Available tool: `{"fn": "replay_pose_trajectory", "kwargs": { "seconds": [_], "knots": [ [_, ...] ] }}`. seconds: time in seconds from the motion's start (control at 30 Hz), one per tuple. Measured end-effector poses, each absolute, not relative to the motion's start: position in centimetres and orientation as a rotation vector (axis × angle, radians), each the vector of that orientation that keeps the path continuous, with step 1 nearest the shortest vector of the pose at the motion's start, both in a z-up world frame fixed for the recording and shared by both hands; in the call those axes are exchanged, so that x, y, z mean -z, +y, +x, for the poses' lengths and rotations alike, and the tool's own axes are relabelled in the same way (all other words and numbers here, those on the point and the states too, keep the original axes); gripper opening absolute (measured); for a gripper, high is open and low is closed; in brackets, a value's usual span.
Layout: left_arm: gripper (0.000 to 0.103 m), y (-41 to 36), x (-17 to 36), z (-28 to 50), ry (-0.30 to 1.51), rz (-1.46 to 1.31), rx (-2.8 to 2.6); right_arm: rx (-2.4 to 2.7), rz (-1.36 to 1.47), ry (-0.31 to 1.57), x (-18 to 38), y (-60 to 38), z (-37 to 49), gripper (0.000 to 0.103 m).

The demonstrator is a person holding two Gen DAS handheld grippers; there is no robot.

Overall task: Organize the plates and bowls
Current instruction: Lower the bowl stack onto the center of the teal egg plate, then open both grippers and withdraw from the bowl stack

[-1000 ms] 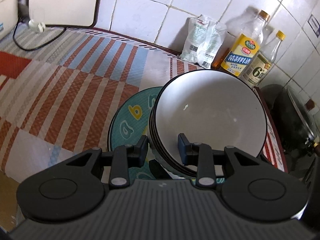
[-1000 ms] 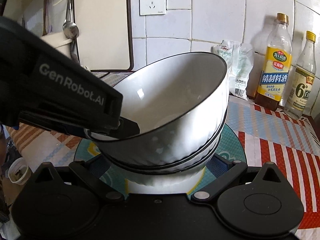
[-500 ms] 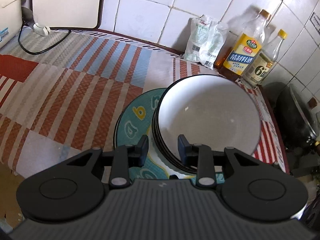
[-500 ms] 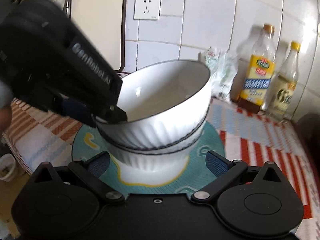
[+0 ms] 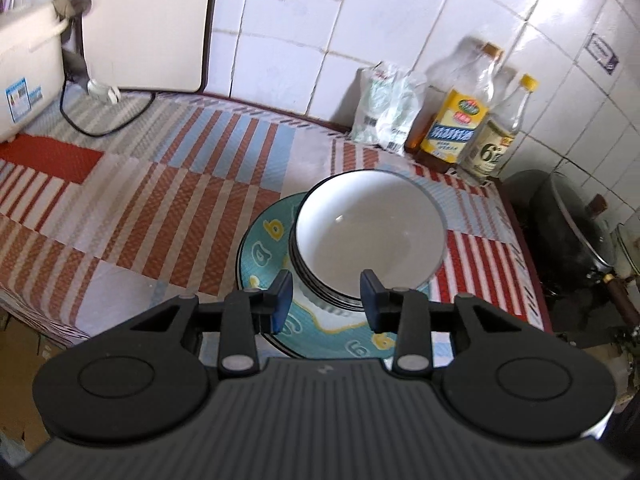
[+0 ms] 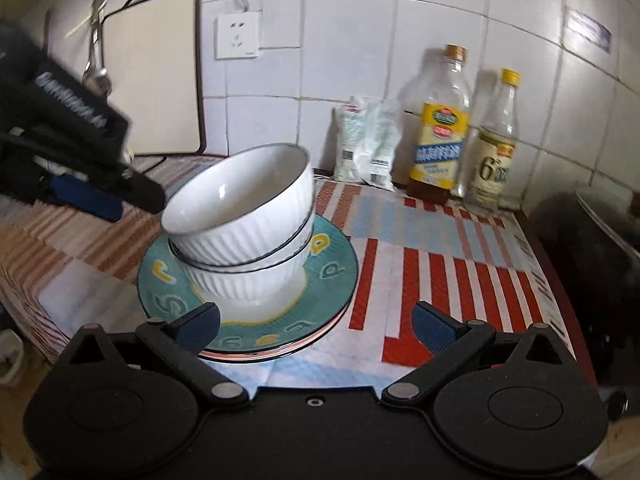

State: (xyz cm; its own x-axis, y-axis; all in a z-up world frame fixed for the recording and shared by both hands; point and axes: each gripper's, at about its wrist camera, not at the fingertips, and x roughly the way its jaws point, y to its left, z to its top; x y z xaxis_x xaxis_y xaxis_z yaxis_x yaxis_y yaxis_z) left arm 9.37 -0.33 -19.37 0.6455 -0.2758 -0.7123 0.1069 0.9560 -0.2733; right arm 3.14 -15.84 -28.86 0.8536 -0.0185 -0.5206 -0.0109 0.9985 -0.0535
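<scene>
Our left gripper is opening, jaws empty; our right gripper gapes wide, empty. The white bowls sit stacked, top one tilted, on teal plates, how many hidden. Striped mat, tiled wall.

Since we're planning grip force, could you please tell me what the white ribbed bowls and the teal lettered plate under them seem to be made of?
White ribbed bowls: likely glazed ceramic; glossy highlights, dark painted rims. Teal lettered plate: smooth, fairly shiny, printed yellow letters; ceramic or melamine, can't tell which.
</scene>
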Motion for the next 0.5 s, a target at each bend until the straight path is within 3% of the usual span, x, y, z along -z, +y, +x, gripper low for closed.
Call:
{"fn": "replay_pose_trajectory", "kwargs": {
  "seconds": [0.5],
  "knots": [
    [0.052,0.5,11.3,2.2,0.797,-0.074,0.262,0.08,0.041,0.548,18.9,-17.7,-2.5,0.103]
  ]
}}
